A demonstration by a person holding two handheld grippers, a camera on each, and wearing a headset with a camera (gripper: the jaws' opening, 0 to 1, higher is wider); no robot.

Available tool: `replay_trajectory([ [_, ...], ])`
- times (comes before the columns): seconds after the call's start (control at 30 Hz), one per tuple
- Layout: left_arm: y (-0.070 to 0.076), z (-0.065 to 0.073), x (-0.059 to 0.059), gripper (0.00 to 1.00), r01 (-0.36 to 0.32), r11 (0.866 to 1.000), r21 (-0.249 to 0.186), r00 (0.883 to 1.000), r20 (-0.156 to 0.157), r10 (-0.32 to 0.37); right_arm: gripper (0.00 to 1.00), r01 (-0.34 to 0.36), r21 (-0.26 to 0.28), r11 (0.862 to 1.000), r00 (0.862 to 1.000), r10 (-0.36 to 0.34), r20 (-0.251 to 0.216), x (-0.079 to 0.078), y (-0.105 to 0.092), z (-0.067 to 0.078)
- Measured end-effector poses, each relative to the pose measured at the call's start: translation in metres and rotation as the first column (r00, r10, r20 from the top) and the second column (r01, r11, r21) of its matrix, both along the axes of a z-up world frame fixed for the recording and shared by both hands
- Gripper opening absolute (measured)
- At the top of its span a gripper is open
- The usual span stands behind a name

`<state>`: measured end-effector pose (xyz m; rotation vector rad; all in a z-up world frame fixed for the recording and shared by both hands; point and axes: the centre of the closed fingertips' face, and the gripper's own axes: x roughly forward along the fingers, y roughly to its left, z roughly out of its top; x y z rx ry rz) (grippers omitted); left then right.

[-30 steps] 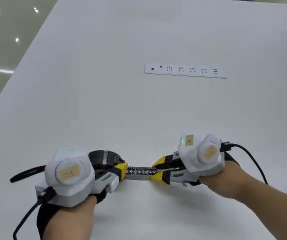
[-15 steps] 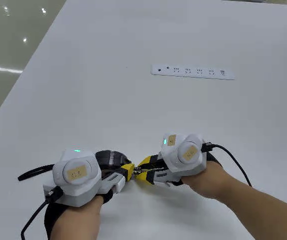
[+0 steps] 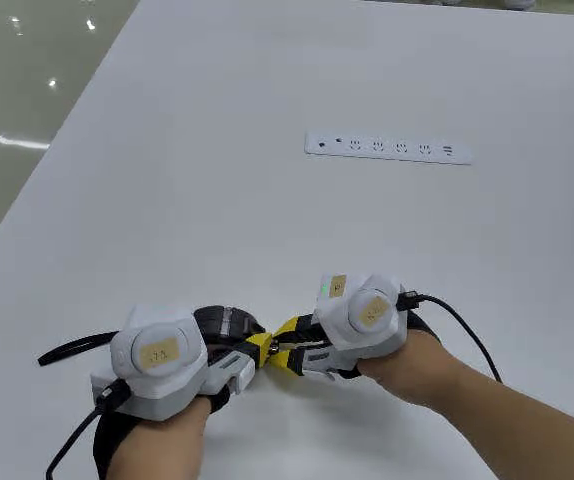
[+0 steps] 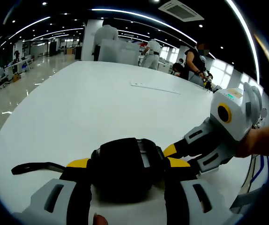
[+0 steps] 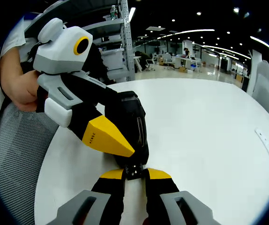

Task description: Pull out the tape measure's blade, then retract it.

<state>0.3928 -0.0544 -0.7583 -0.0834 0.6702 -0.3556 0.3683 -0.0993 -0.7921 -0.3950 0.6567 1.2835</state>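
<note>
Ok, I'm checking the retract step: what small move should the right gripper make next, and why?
Probably open the right gripper and let go: its jaws pinch the blade's hook, which already sits at the mouth of the tape measure held by the left gripper.

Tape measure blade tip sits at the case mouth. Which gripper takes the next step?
Right. The right gripper pinches the blade tip against the case mouth, so it likely only needs to open. The left gripper clamps the case and should hold it steady.

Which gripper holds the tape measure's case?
The left gripper: its jaws flank the black case. The right gripper pinches only the blade's hook.
</note>
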Motion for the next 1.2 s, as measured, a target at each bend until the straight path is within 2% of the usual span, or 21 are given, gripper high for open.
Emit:
replay_trajectory([
  [0.1,0.001,0.001,0.000,0.59,0.003,1.000,-0.020,1.000,-0.008,-0.003,0.23,0.019,0.002,1.000,1.000,-0.019,-0.013,0.000,-0.001,0.000],
  [0.17,0.002,0.002,-0.001,0.59,0.001,0.999,-0.038,1.000,-0.009,-0.001,0.23,0.016,-0.002,1.000,1.000,-0.016,-0.008,-0.001,-0.002,0.000],
  [0.2,0.001,0.001,-0.002,0.59,0.010,0.999,-0.031,1.000,-0.013,-0.010,0.24,0.022,0.000,1.000,1.000,-0.022,-0.008,0.000,-0.002,0.001],
  [0.33,0.000,0.003,-0.003,0.58,0.025,1.000,-0.009,1.000,0.000,-0.025,0.23,0.024,0.005,1.000,1.000,-0.024,-0.006,0.000,-0.001,0.002],
  [0.47,0.001,0.007,-0.006,0.60,0.027,0.999,-0.020,1.000,0.004,-0.026,0.24,0.038,0.009,0.999,0.999,-0.038,-0.004,-0.001,-0.006,0.007],
  [0.57,0.000,0.009,-0.012,0.61,0.063,0.998,-0.004,0.998,0.014,-0.063,0.27,0.069,0.028,0.997,0.998,-0.068,-0.010,-0.003,-0.010,0.013],
  [0.63,0.003,0.012,-0.014,0.61,0.070,0.998,-0.009,0.997,0.017,-0.070,0.28,0.085,0.030,0.996,0.996,-0.085,-0.004,-0.005,-0.014,0.015],
  [0.7,0.006,0.015,-0.015,0.61,0.085,0.996,-0.001,0.996,0.024,-0.085,0.30,0.119,0.045,0.992,0.993,-0.118,-0.018,-0.008,-0.019,0.018],
  [0.73,0.009,0.015,-0.016,0.61,0.094,0.995,0.023,0.995,0.031,-0.094,0.32,0.136,0.048,0.989,0.991,-0.136,-0.017,-0.008,-0.022,0.019],
  [0.8,0.011,0.016,-0.019,0.62,0.099,0.995,-0.004,0.995,0.021,-0.099,0.36,0.159,0.053,0.986,0.987,-0.158,-0.026,-0.011,-0.026,0.022],
  [0.87,0.015,0.018,-0.022,0.63,0.114,0.993,0.013,0.993,0.025,-0.114,0.38,0.186,0.059,0.981,0.982,-0.185,-0.025,-0.013,-0.032,0.026],
  [0.9,0.017,0.019,-0.023,0.63,0.116,0.993,0.004,0.993,0.024,-0.116,0.39,0.192,0.063,0.979,0.981,-0.191,-0.032,-0.016,-0.033,0.027],
  [0.97,0.019,0.026,-0.024,0.64,0.124,0.992,-0.025,0.992,0.033,-0.123,0.43,0.217,0.081,0.973,0.976,-0.218,-0.001,-0.017,-0.038,0.035],
  [1.03,0.021,0.027,-0.028,0.64,0.144,0.989,-0.014,0.989,0.034,-0.144,0.46,0.250,0.092,0.964,0.968,-0.250,-0.018,-0.020,-0.044,0.040],
  [1.1,0.023,0.029,-0.031,0.64,0.178,0.984,0.012,0.983,0.043,-0.178,0.51,0.269,0.095,0.958,0.963,-0.271,0.003,-0.023,-0.051,0.044],
  [1.2,0.028,0.031,-0.034,0.66,0.188,0.982,-0.011,0.981,0.040,-0.188,0.56,0.295,0.097,0.951,0.955,-0.297,0.006,-0.031,-0.061,0.047],
])
